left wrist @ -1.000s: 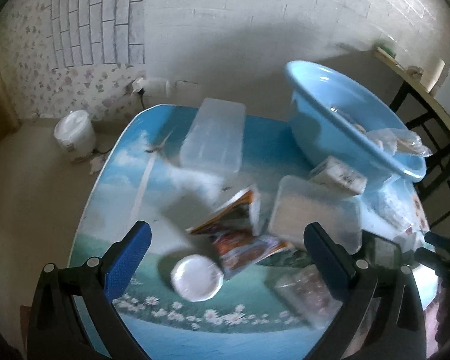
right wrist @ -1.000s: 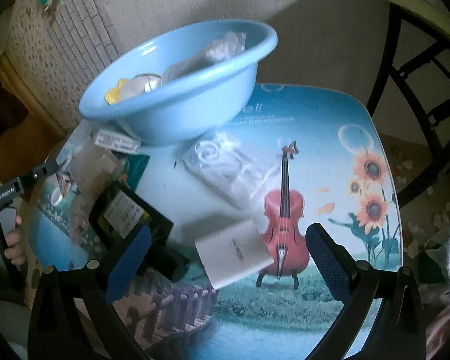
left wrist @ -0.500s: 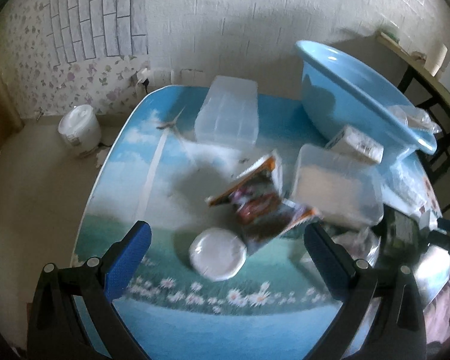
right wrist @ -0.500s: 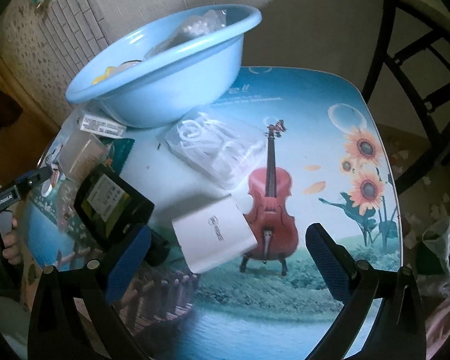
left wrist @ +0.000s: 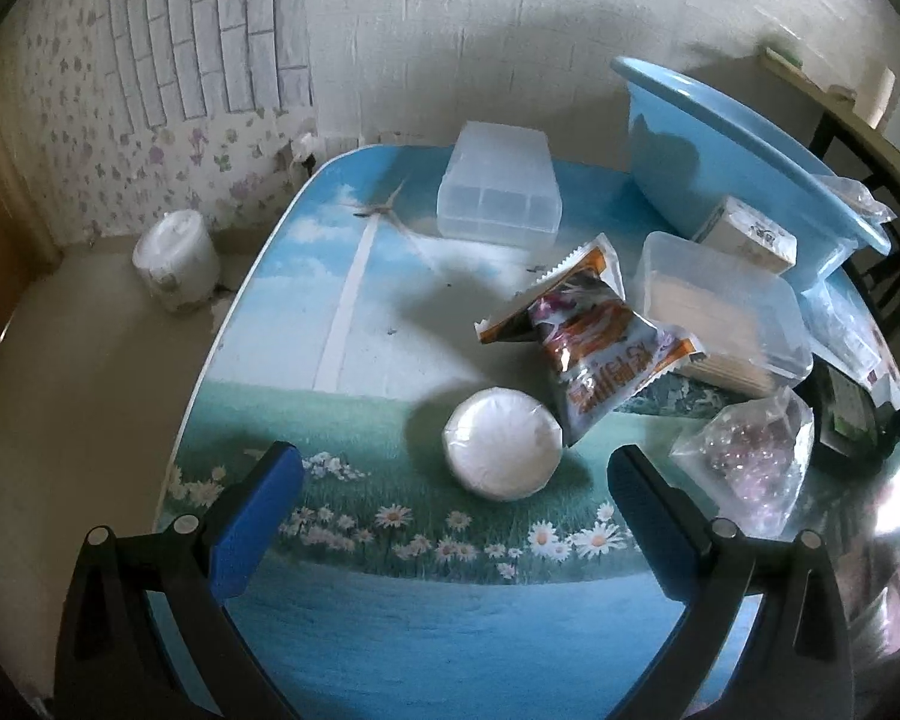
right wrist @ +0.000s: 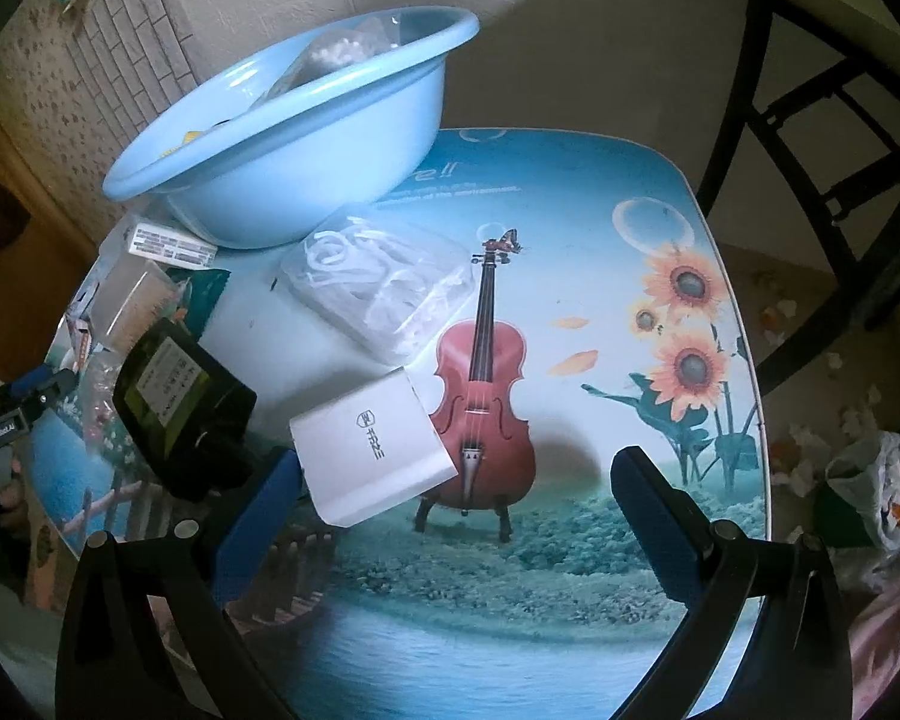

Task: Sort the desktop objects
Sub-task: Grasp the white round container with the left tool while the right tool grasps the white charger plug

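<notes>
- Here, the left gripper (left wrist: 453,501) is spread wide and empty, with a white round puck (left wrist: 503,443) on the table (left wrist: 306,324) between its fingers.
- The right gripper (right wrist: 453,504) gapes empty above the white box (right wrist: 372,441), beside a black box (right wrist: 180,402).
- The blue basin (right wrist: 306,138) sits behind them.

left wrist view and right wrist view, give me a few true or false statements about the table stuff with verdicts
1. The left tool is open and holds nothing. True.
2. The white round puck lies inside the blue basin. False: it lies on the table, in front of the snack packet.
3. The white box covers part of the printed violin. True.
4. The right tool is shut on the white box. False: it is open and empty.
</notes>
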### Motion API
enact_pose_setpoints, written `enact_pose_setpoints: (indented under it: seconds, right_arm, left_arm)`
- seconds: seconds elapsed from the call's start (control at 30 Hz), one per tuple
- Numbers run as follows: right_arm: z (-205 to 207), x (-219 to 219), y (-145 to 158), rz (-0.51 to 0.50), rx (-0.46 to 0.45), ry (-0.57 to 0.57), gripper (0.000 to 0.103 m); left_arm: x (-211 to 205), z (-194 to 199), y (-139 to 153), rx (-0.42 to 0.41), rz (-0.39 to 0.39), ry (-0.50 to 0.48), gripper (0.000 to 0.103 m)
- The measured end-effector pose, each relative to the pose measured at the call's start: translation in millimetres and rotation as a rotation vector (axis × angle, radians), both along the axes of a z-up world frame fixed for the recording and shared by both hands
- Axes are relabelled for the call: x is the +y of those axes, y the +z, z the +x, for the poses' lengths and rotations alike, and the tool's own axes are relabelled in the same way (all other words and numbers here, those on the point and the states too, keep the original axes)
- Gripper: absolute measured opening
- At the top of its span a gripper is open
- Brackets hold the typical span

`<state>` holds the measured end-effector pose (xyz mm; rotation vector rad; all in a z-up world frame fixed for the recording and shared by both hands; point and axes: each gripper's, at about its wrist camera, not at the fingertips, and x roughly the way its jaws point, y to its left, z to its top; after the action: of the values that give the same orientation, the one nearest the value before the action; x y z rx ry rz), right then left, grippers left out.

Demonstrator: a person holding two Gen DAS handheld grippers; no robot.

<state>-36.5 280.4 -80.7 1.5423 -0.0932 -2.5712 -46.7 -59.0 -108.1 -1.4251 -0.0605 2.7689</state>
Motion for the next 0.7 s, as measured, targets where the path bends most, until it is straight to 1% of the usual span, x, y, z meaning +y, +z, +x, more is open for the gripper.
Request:
enact_pose_setpoints:
  seconds: [0.1,0.13,0.17,0.2,0.27,0.37,0.43,0.53,0.67,0.7]
  right_arm:
    - [0.8,-4.1,2.7,0.016,0.034,0.008,0.099]
    - [0.2,-6.7,3.4,0.013,0.041,0.017,0.095]
    - [-1.6,-7.3,3.1,0.002,0.046,0.025,0.089]
    - [-2.8,-9.2,3.5,-0.019,0.054,0.036,0.085]
    - [-6.9,-14.8,-1.0,-0.024,0.044,0.051,0.071]
    - [-9.3,-21.7,-1.6,-0.01,0.023,0.08,0.07]
    - [-8.4,-23.3,-0.6,-0.041,0.012,0.088,0.07]
    - [-6.5,-20.2,0.4,-0.036,0.01,0.086,0.071]
    - [-1.4,-20.4,1.7,-0.028,-0.002,0.118,0.071]
    - [-0.4,-21.3,1.9,-0.024,-0.007,0.13,0.072]
  left_arm:
    - [5.1,2.8,-2.3,0.032,-0.038,-0.01,0.103]
    - [5.0,3.0,-2.0,0.035,-0.035,-0.008,0.103]
    - [4.3,2.7,-1.8,0.035,-0.03,-0.005,0.103]
    - [4.0,2.3,-1.5,0.035,-0.029,-0.004,0.103]
    - [4.4,2.3,-1.2,0.038,-0.036,0.0,0.101]
    - [2.5,2.7,0.4,0.05,-0.032,0.02,0.092]
    - [2.0,4.4,2.1,0.057,-0.031,0.02,0.082]
    - [4.6,5.8,3.4,0.065,-0.027,-0.006,0.072]
    - [9.9,5.6,4.3,0.074,-0.024,-0.026,0.064]
    - [11.6,5.8,4.9,0.077,-0.019,-0.034,0.059]
